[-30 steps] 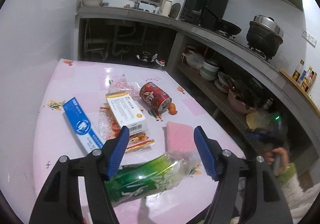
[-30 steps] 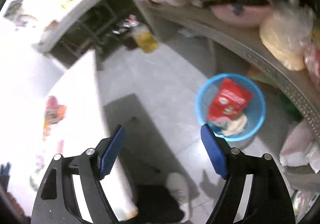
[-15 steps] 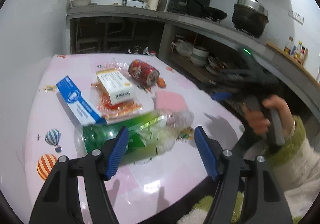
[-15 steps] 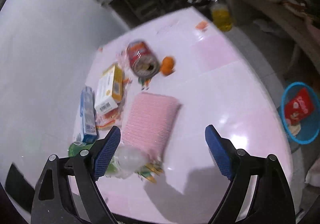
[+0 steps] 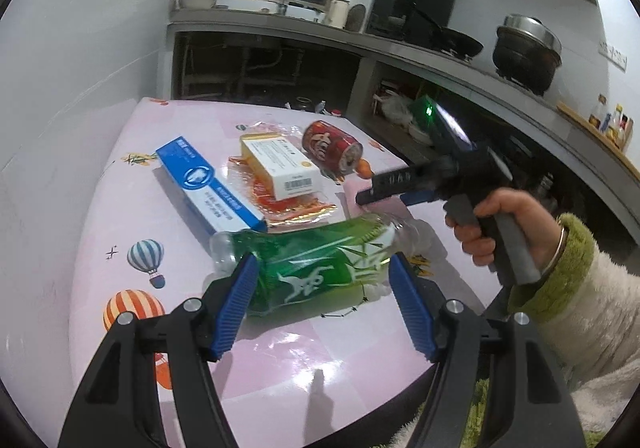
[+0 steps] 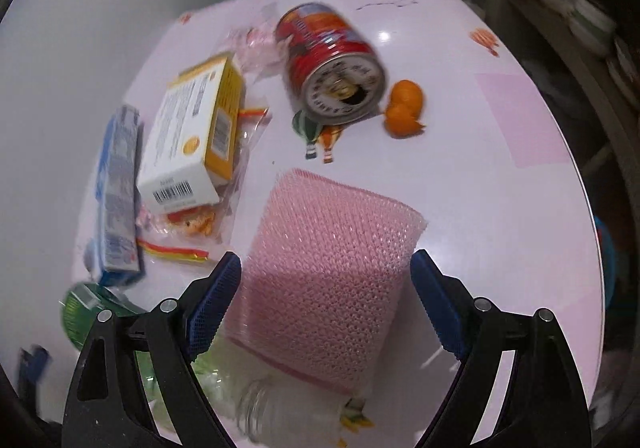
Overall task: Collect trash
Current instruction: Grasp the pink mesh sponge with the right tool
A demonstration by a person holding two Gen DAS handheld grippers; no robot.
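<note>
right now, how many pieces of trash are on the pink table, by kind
boxes: 2, blue box and white-and-yellow box
cans: 1, red can
bottles: 1, green-label plastic bottle
foam nets: 1, pink foam net
plastic wrappers: 1, clear wrapper under the white-and-yellow box
orange peel: 1, orange peel
total: 7

Both tools have black plastic arms with silver screws and ribbed blue pads (image 5: 236, 304). The right gripper (image 6: 326, 306) looks the same, with a black body, a grey handle and a green light. The right hand (image 5: 508, 224) is bare-skinned, with a thin metal bangle and a fuzzy cream sleeve cuffed in green.
</note>
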